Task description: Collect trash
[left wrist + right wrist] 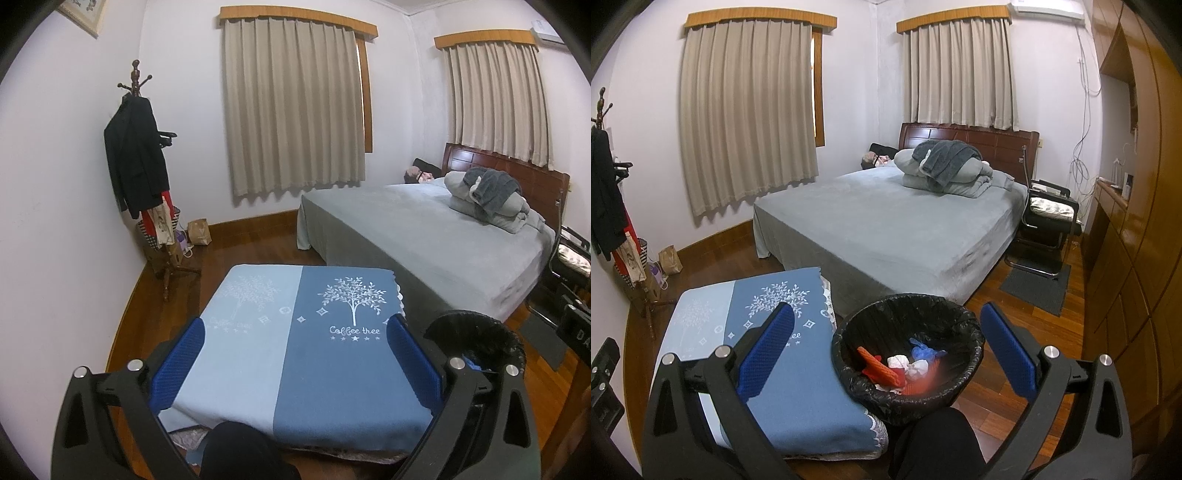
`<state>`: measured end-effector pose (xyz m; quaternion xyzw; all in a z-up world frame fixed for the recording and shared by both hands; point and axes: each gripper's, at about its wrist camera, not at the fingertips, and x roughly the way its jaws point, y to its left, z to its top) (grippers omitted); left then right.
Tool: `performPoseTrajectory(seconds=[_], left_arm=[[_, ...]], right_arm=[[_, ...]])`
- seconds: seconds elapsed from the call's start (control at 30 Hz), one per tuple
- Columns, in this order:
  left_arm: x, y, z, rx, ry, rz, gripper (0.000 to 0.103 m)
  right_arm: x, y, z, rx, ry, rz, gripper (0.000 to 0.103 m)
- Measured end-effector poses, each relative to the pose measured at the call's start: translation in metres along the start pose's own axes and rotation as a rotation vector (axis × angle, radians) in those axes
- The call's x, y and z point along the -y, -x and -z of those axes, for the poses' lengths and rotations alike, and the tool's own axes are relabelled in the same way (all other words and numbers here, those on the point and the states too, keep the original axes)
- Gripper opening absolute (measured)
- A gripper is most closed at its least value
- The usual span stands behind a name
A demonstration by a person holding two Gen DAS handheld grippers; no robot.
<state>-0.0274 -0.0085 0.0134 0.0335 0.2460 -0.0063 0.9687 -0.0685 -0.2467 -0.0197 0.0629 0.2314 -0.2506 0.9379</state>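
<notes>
L→R rundown.

Far left: coat rack w/ dark jacket, paper bag on the floor by the wall. No loose trash visible there.

Left gripper: jaws wide apart, holding nothing, hovering over the table. The blue two-tone cloth w/ tree print covers the top; no items visible on it in either view.

Right gripper: also spread wide, nothing between the blue pads, aimed above the trash bin. The bin sits on the floor just beside the table's right edge, black liner in. Inside: red piece, white crumpled wads, blue crumpled bit. There's an orange-red blur low in the bin, motion-smeared; can't tell what it is, or whether it's falling or lying there.

Right of that: bed w/ folded bedding, chair, wardrobe wall.

Judgement: looks like the drop-off end of a cycle, w/ trash already in the bin and both grippers free. Prob near done, since no remaining pieces show on the table or the visible floor. Parts of the floor are hidden behind the table and grippers, so not certain.

Next move: scan for leftovers. If something turns up, approach w/ jaws open and pinch it at the middle; crumpled stuff is soft, so it needs a full close. Then carry it over the bin rim before letting go. Risk: clipping the liner edge.
</notes>
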Motion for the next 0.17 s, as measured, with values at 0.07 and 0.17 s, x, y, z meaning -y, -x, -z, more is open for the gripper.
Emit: performPoseTrajectory(seconds=[0.07,0.17], left_arm=[[-0.0008,0.0004,0.0006,0.000,0.004,0.002,0.097],[-0.0029,-0.0031,-0.0007,-0.010,0.012,0.001,0.097]], right_arm=[[-0.0015,0.0003,-0.0006,0.001,-0.001,0.000,0.098],[-0.0009,0.0003,-0.0009,-0.002,0.000,0.000,0.098]])
